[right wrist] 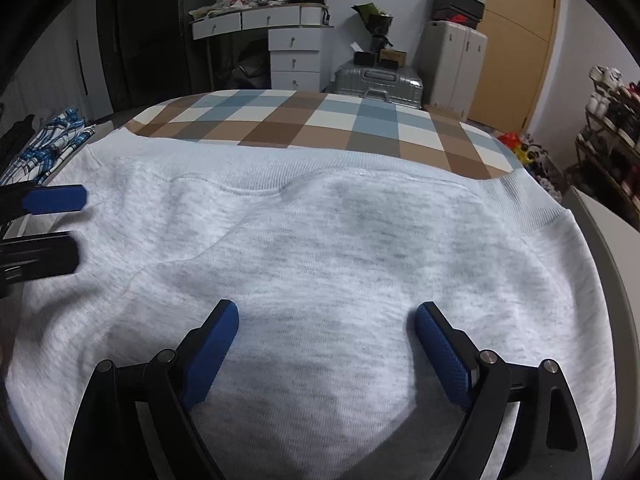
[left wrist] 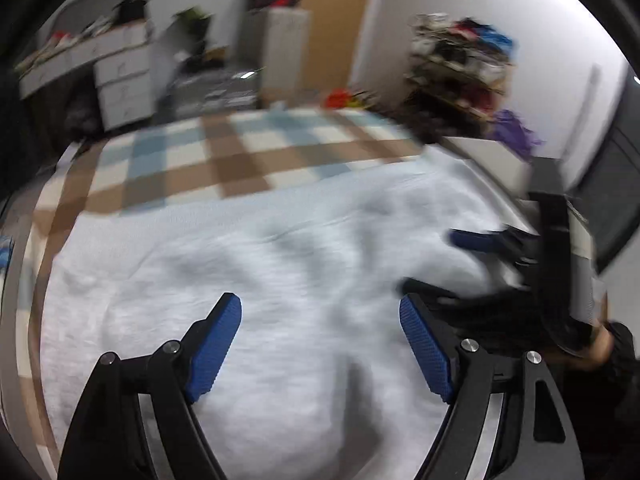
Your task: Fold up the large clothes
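Note:
A large light-grey sweatshirt lies spread flat on a bed with a blue, brown and white checked cover. Its ribbed hem runs across the far side. My left gripper is open just above the cloth, with nothing between its blue pads. My right gripper is also open over the middle of the sweatshirt, holding nothing. Each gripper shows in the other's view: the right gripper at the right edge, the left gripper at the left edge. The left wrist view is blurred.
A blue-and-white plaid garment lies at the bed's left edge. Beyond the bed stand a white desk with drawers, a silver suitcase and a wooden door. A loaded shoe rack stands at the right.

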The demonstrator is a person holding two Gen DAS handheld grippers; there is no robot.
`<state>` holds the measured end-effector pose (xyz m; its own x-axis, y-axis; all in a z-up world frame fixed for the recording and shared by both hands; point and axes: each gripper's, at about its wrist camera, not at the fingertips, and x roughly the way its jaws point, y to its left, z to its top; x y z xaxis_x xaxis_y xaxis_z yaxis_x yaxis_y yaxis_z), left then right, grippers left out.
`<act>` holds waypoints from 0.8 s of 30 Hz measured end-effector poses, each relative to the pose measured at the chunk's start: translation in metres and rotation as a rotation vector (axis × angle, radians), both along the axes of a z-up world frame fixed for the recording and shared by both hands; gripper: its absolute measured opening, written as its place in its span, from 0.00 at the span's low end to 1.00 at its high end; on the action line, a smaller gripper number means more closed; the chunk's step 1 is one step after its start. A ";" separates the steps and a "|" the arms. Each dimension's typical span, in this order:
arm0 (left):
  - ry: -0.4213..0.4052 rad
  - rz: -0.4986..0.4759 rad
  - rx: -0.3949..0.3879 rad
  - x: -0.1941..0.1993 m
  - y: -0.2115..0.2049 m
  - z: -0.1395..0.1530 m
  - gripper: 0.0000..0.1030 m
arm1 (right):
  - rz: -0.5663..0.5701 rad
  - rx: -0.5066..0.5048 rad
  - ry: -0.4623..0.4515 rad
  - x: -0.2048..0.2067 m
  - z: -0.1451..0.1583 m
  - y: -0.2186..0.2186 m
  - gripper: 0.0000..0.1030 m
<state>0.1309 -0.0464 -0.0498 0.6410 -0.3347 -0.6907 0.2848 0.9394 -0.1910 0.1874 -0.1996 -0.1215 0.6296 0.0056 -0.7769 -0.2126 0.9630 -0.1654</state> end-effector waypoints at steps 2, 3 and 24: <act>0.031 -0.011 0.127 0.008 -0.012 -0.021 0.77 | 0.000 0.002 -0.004 0.000 0.000 0.000 0.89; 0.090 0.000 0.154 0.017 -0.013 -0.041 0.76 | 0.000 0.004 -0.006 -0.001 0.000 -0.001 0.89; 0.081 -0.022 0.148 0.018 -0.015 -0.045 0.86 | -0.037 0.092 0.034 -0.013 0.003 -0.041 0.98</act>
<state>0.1486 -0.0613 -0.0944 0.5748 -0.2383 -0.7828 0.2944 0.9528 -0.0739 0.1744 -0.2409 -0.1182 0.6043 0.0549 -0.7948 -0.1809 0.9810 -0.0697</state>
